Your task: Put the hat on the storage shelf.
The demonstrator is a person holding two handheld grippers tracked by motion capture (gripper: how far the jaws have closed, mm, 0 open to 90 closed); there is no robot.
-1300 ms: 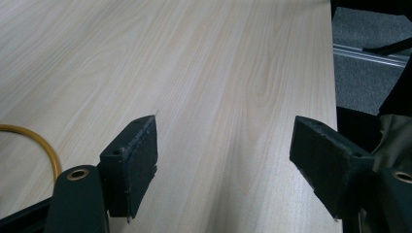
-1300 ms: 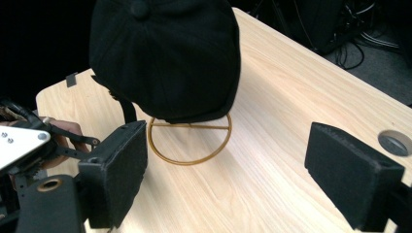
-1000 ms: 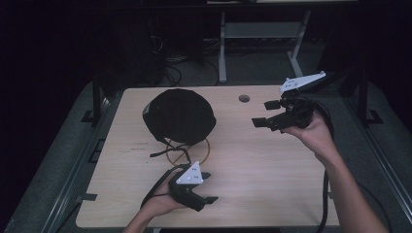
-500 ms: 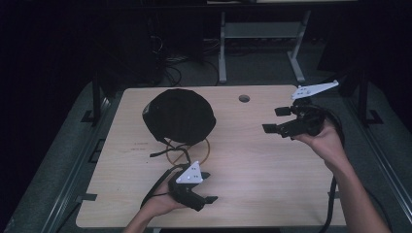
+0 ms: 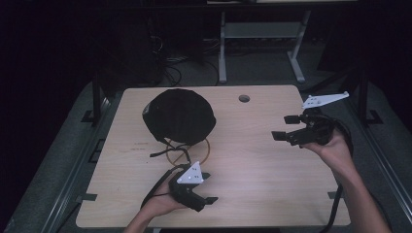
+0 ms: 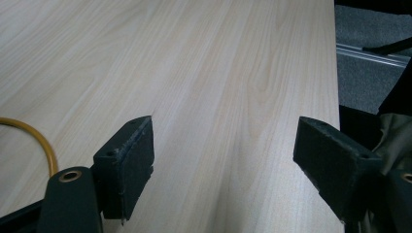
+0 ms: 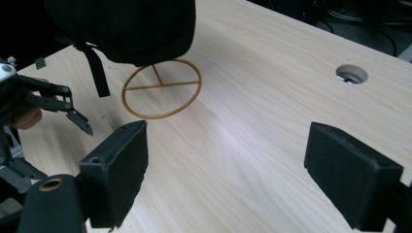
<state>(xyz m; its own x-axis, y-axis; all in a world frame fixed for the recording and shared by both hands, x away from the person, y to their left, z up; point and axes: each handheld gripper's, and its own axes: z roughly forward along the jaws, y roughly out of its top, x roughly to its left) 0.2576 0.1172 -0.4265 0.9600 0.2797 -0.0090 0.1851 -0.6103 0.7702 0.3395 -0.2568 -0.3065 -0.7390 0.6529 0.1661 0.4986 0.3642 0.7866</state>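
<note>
Black fingers (image 7: 116,174) of the right gripper (image 5: 286,127) are standing spread and empty, as are the left gripper (image 5: 208,187) ones. Ahead, the black cap (image 5: 180,116) is sitting on its yellow wire stand (image 7: 161,89) (strap dangling). Approaching low and pinching the cap's edge seems wisest.

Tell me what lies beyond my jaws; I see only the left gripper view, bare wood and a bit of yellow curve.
Observer: That curve belongs to a yellow ring stand with spokes inside it.
Operator: Say what is on it.
Observer: A black cap sits over it, a strap hanging down.
Operator: Report the other gripper.
Observer: The right gripper is held above the table's right side, jaws wide apart, pointing toward the cap.
</note>
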